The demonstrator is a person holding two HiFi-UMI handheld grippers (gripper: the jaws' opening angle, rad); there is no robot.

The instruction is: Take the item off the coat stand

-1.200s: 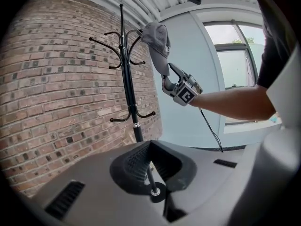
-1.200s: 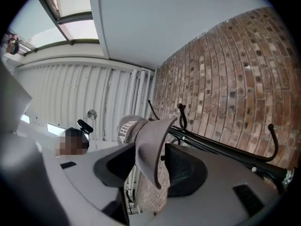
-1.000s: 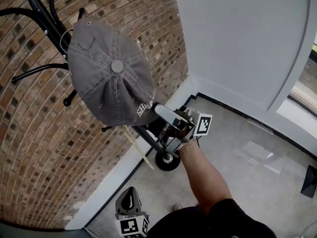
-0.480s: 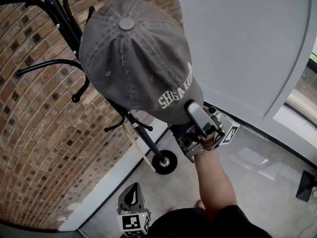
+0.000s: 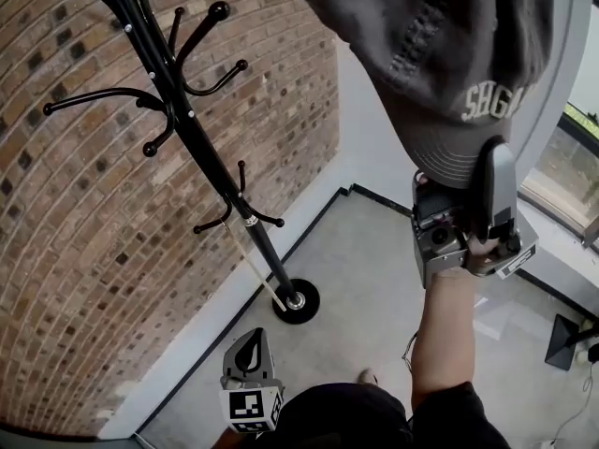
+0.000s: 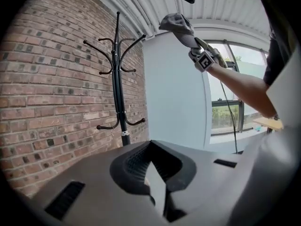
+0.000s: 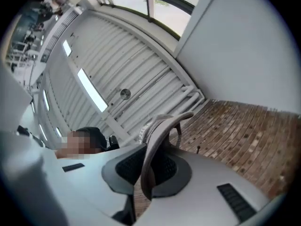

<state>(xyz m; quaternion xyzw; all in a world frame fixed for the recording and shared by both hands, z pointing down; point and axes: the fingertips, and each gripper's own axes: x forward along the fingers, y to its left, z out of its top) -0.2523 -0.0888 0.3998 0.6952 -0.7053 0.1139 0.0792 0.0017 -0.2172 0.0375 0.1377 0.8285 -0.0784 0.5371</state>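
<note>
The grey baseball cap (image 5: 430,54) hangs in the air at the upper right, clear of the black coat stand (image 5: 197,138). My right gripper (image 5: 491,162) is raised on an outstretched arm and is shut on the cap's brim. In the right gripper view the curved brim (image 7: 157,140) is pinched between the jaws of the right gripper (image 7: 148,173). The left gripper view shows the cap (image 6: 178,25) and right gripper (image 6: 204,55) high to the right of the bare coat stand (image 6: 117,79). My left gripper (image 5: 248,349) is held low, shut and holding nothing.
A curved brick wall (image 5: 75,251) stands behind the stand, with a plain grey wall (image 5: 374,129) to its right. The stand's round base (image 5: 297,300) rests on the floor by a thin wooden stick (image 5: 253,265). A dark object (image 5: 566,340) lies at the right near a window.
The right gripper closed on the cap's brim, lifted the cap off the stand and carried it up and to the right. The stand's hooks are now bare. The left gripper stayed low.
</note>
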